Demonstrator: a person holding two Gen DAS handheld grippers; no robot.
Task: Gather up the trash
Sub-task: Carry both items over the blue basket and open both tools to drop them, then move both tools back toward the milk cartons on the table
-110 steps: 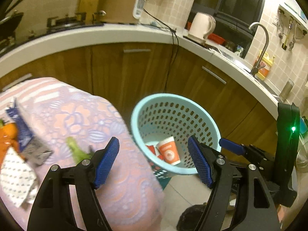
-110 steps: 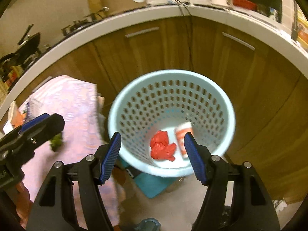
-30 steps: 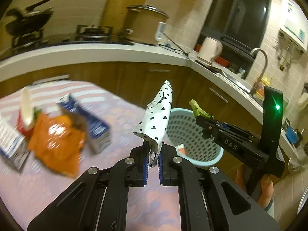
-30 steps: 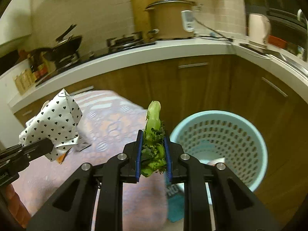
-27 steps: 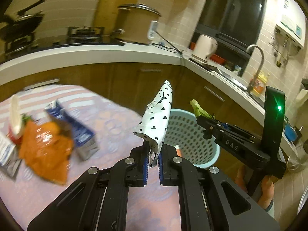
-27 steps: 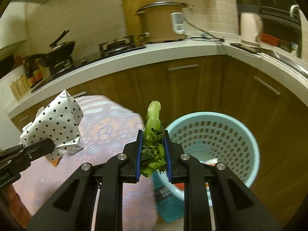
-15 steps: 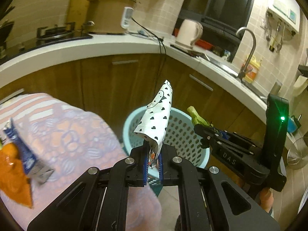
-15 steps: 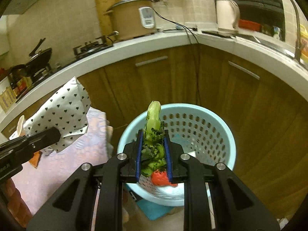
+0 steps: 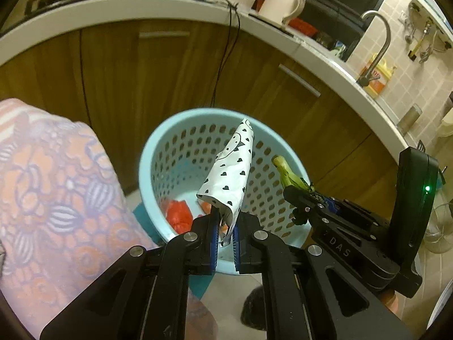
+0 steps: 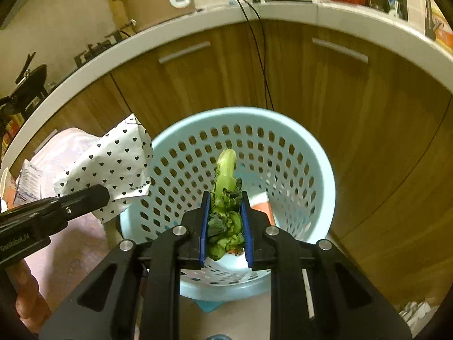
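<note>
The pale tiled floor (image 9: 226,289) carries a light blue perforated basket (image 9: 147,153) standing on a teal mat (image 10: 211,304) before the wooden cabinets. Beside it, a worktop under a pink floral cloth (image 9: 56,187) bears a printed paper packet (image 10: 28,184).

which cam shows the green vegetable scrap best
The right wrist view: the vegetable scrap sits centred, clamped in the right gripper, stalk and wilted leaves clear. The left wrist view shows only its stalk tip, off to the side.
</note>
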